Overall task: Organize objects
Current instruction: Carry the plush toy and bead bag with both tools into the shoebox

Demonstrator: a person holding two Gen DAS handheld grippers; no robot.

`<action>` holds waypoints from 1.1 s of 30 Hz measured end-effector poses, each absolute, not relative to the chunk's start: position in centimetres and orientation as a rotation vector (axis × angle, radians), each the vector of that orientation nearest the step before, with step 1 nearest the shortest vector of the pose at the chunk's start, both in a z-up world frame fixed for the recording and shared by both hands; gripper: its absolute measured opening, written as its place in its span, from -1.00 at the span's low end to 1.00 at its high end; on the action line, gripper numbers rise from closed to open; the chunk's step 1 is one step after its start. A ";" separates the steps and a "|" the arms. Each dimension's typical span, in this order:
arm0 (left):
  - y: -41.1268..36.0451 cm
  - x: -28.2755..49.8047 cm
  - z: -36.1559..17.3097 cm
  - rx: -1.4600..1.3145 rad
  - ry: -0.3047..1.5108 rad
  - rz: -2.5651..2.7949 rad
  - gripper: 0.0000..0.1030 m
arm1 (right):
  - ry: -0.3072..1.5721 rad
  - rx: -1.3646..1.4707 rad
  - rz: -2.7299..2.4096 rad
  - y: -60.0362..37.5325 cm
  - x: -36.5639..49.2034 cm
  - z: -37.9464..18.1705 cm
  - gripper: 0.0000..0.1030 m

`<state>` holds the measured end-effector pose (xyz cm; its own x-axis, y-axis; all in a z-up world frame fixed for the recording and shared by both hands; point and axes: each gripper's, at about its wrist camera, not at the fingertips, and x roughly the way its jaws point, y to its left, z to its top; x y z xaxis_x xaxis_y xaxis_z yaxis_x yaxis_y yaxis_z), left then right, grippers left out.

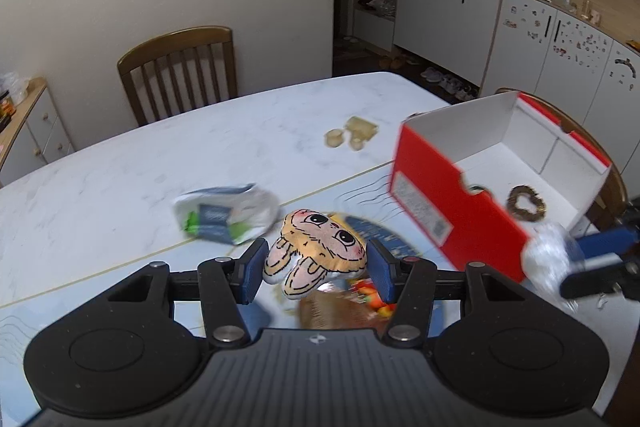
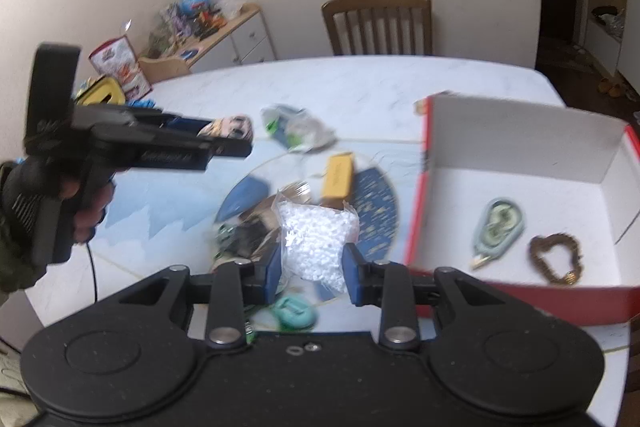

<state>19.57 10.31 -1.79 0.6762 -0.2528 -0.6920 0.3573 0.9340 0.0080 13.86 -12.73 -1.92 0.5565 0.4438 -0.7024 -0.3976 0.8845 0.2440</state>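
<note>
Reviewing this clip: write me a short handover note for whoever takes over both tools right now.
Left tool: shut on a rabbit-face plush, lifted off the table.
Right tool: shut on a clear bag of white beads, also lifted.
Red shoebox: open on the right of the table; already holds a brown bracelet and a pale green tape dispenser.
Left to do: drop both held items in the box, then collect the crumpled green-and-white packet, yellow box, teal item and the small beige pieces.
</note>
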 end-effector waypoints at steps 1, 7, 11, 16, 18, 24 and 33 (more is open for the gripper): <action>9.6 19.5 -1.6 0.150 0.753 -0.349 0.03 | 0.839 0.063 0.494 -13.4 14.0 -1.8 -0.40; 4.4 19.1 -0.8 0.181 0.749 -0.375 0.03 | 0.818 0.075 0.468 -17.8 15.5 -1.3 -0.40; 1.0 19.1 -1.0 0.194 0.762 -0.382 0.03 | 0.812 0.083 0.444 -20.8 16.5 -1.5 -0.40; -2.7 19.4 -1.1 0.205 0.772 -0.401 0.03 | 0.812 0.093 0.410 -24.4 17.9 -1.5 -0.40; -4.1 19.6 -1.2 0.211 0.773 -0.409 0.03 | 0.813 0.094 0.397 -25.8 18.5 -1.6 -0.40; -8.1 20.9 -1.7 0.224 0.786 -0.430 0.03 | 0.831 0.078 0.367 -28.8 20.4 -2.4 -0.40; -13.4 24.5 -3.9 0.278 0.826 -0.425 0.03 | 0.891 0.017 0.349 -30.6 23.4 -4.9 -0.40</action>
<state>24.46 -13.43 -3.85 0.6011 -0.2551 -0.7574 0.4675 0.8809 0.0744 23.39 -30.60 -4.90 0.5764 0.3048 -0.7582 -0.2910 0.9436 0.1581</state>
